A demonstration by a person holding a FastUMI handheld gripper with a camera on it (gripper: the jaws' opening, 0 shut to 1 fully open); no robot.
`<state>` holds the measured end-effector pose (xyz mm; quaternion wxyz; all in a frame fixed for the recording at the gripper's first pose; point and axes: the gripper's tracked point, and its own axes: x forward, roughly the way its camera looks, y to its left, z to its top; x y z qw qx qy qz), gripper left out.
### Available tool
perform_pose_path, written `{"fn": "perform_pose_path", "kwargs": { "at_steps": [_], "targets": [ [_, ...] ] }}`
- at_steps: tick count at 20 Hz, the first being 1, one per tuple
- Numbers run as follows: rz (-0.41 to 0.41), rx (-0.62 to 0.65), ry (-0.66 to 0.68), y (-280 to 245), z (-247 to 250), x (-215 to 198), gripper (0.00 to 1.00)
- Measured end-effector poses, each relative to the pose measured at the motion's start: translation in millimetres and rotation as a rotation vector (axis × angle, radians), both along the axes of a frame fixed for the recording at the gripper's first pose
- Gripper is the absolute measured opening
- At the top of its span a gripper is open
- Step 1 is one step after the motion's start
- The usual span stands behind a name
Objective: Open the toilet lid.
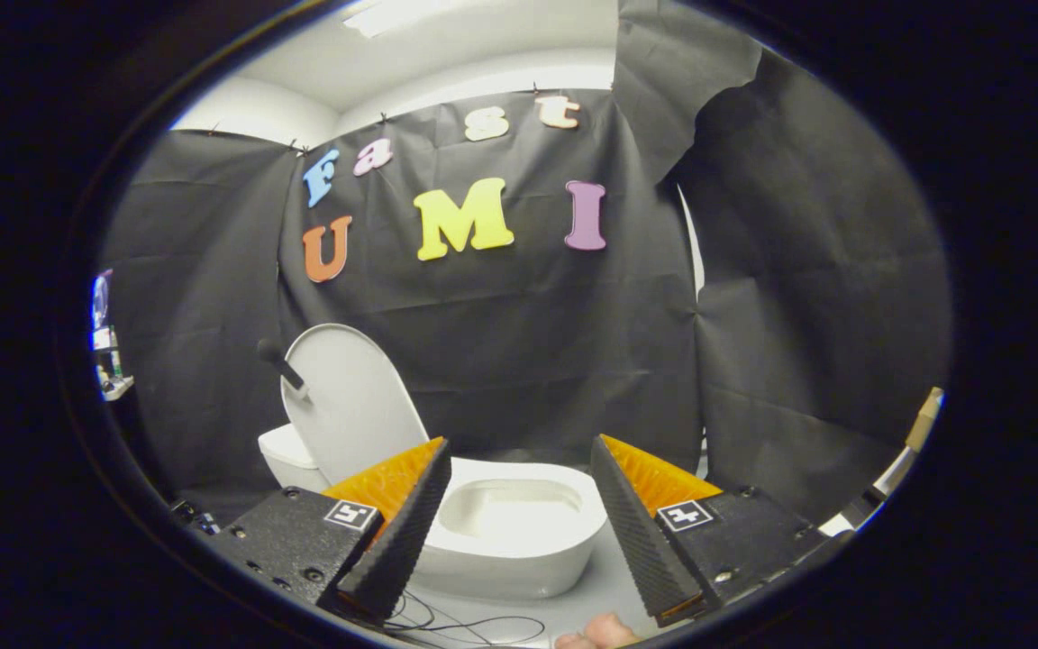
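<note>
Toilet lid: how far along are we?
Done: the lid stands upright behind the open bowl. In hand: nothing; the gripper is open, fingers spread, bowl beyond them. Left: nothing visible, except pulling away.

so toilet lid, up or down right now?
Up. The toilet lid stands raised behind the bowl, whose inside shows. The gripper is open, holding nothing.

toilet lid (352,406): white, plain
toilet bowl (519,532): white, plain
handle on the lid (280,362): black
booth wall (519,351): black cloth
floor (596,577): pale grey
cables (456,622): black
gripper (519,460): fingers stood apart, bodies carried black-and-white square markers
ceiling (447,54): white
</note>
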<state>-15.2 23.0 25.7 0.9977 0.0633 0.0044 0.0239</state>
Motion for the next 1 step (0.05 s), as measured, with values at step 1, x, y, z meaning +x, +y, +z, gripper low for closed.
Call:
{"fn": "perform_pose_path", "kwargs": {
  "at_steps": [1],
  "targets": [
    [0.013, 0.001, -0.007, 4.5, -1.3, 0.0, 0.98]
  ]
}}
